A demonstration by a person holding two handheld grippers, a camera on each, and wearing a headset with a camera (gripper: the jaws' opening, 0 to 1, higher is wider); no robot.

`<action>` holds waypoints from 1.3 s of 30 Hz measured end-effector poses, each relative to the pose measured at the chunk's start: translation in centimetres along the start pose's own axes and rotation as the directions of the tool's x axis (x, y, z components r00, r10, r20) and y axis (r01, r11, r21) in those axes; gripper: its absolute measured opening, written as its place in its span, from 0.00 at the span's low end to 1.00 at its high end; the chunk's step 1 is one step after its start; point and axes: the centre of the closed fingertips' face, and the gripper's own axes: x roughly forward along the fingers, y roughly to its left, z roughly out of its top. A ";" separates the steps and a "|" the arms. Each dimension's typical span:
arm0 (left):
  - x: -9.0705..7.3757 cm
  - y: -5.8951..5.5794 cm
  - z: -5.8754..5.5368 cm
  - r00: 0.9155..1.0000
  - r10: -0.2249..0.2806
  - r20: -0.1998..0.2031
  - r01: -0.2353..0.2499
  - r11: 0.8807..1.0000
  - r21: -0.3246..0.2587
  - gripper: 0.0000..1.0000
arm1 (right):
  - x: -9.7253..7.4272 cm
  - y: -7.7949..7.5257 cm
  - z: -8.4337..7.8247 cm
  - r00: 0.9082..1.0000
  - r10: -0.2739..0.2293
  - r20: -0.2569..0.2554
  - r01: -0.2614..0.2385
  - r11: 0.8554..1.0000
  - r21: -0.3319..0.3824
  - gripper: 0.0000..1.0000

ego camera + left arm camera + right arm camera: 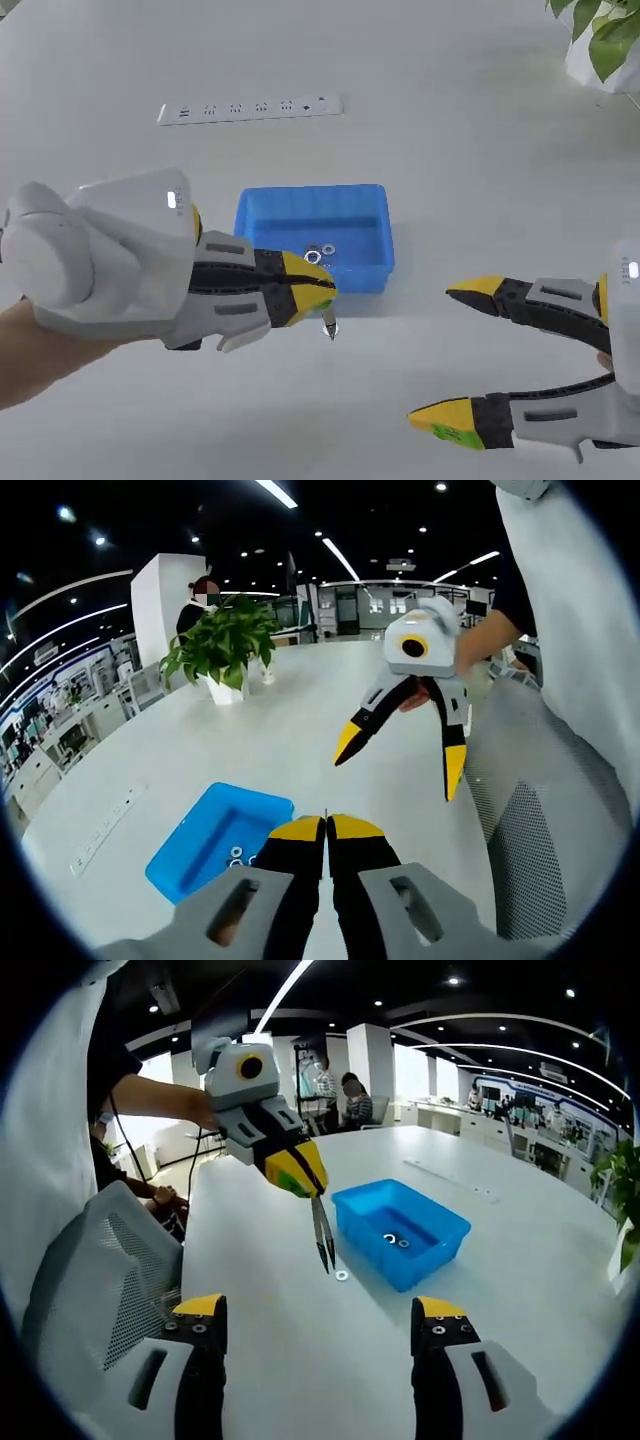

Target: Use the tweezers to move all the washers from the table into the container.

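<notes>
Blue plastic tub [310, 189] sits just beyond the left claw [318, 290]. That claw is clamped tight on the tweezers [324, 1230], whose tips point down at the table [480, 150]. They end just beside a lone washer [342, 1275] that lies below the claw, short of the tub's near wall. A few washers [320, 252] lie inside the tub. The right claw [432, 352] stands off to the side, jaws wide apart and holding nothing.

The washer is thin and flat on a smooth top, so the tips may well skate off its edge and flick it away. The tweezers could also twist in the claw under a hard press. A weak pinch might drop the washer before it clears the wall.

In the head view the left claw's body covers the tub's near corner and most of the tweezers, and the washer at the tips is hard to make out. I cannot tell whether the tips touch it.
</notes>
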 end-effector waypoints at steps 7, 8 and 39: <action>0.4 0.5 -0.5 1.000 0.001 -0.003 -0.001 1.000 -0.007 0.05 | 0.7 1.1 -0.5 0.998 0.055 -0.022 -0.055 0.998 -0.022 0.79; 0.5 0.6 -0.6 1.000 -0.001 -0.003 0.001 1.000 -0.013 0.05 | 0.9 1.3 -0.6 0.998 0.061 -0.021 -0.062 0.998 -0.020 0.79; 1.0 0.8 -1.5 0.999 -0.051 -0.018 0.051 0.998 -0.022 0.05 | 3.7 2.1 0.1 0.985 0.168 -0.035 -0.169 0.985 -0.026 0.77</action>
